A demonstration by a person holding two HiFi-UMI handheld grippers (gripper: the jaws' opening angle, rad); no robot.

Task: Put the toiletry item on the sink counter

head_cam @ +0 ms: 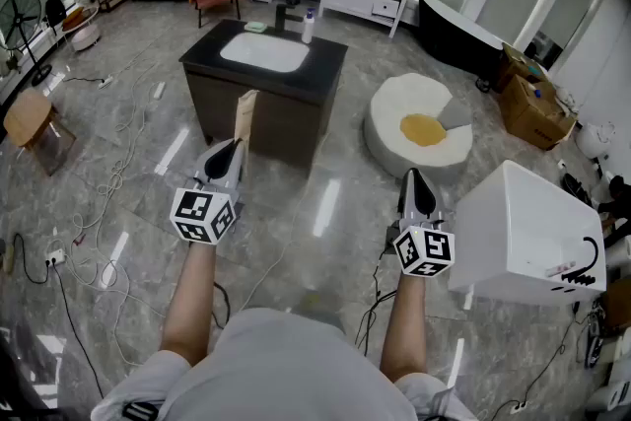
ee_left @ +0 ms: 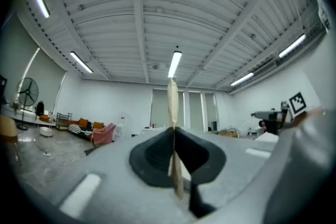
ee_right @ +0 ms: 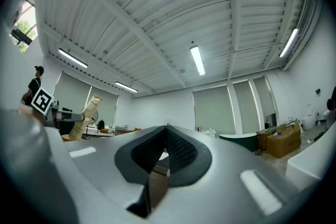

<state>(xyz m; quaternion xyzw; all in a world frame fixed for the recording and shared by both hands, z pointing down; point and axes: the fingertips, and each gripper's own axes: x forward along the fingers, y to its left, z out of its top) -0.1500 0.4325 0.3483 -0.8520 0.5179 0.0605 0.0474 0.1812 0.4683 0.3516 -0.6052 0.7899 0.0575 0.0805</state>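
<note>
Left gripper (head_cam: 233, 151): carried on the bare, outstretched left forearm (head_cam: 192, 301), pointing forward, fingers pressed onto a flat tan toiletry tube (head_cam: 245, 118) that stands upright. Right gripper (head_cam: 415, 178): alongside on the right forearm (head_cam: 406, 320), fingers closed together, nothing between them.

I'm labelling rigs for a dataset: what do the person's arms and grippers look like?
Both the left gripper and right gripper are grey, tapering to black-padded jaws, each carrying a white cube with black square markers. The person wears a light grey short-sleeved top.
</note>
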